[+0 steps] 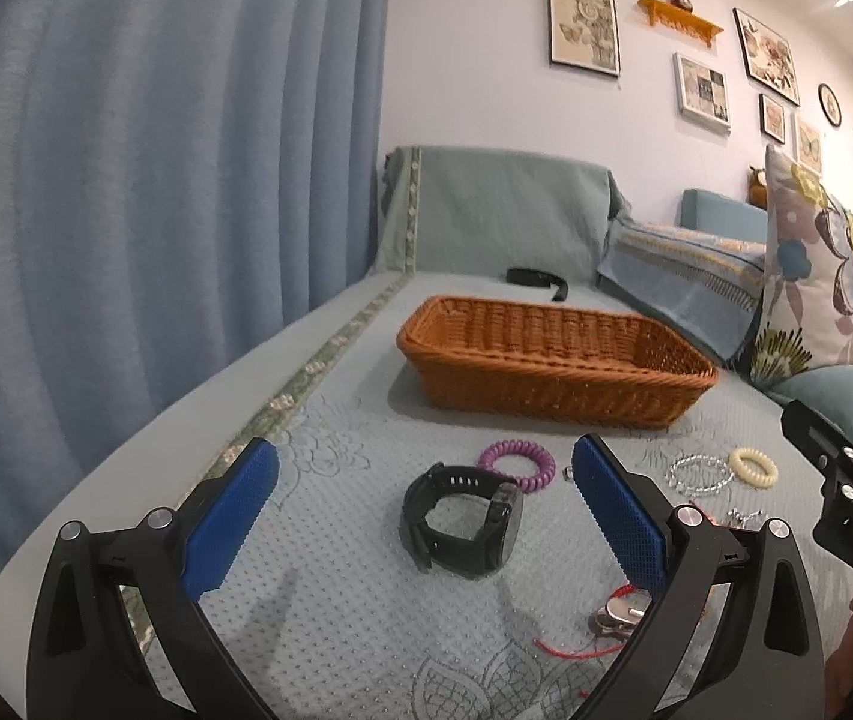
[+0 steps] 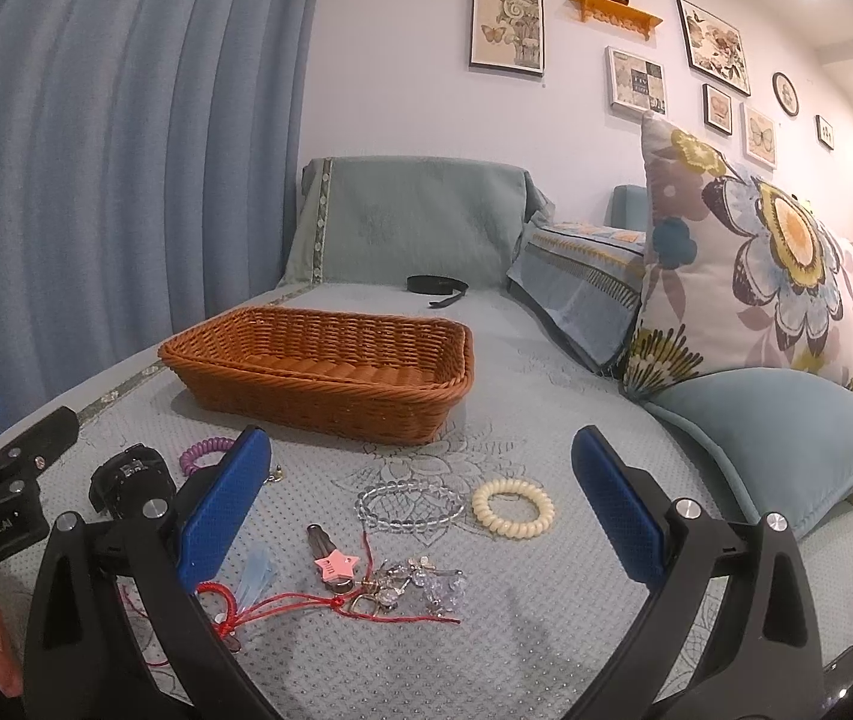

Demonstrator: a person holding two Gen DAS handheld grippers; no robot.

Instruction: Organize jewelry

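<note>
Both grippers, left (image 1: 426, 516) and right (image 2: 420, 516), hold jaws apart; black watch (image 1: 463, 525) stands on edge, dial facing right.

Hidden and cut-off bits on the sofa

The red cord (image 1: 576, 648) and metal clasp (image 1: 615, 615) slip behind the left gripper's finger (image 1: 621, 510). The right gripper (image 1: 846, 480) is clipped at the frame's edge, jaws not readable there. From the right wrist, the watch (image 2: 132, 480) and purple coil (image 2: 204, 453) are partly blocked.

Blue curtain (image 1: 156, 180), floral pillow (image 2: 750, 276), framed pics (image 2: 507, 27) on wall.
</note>
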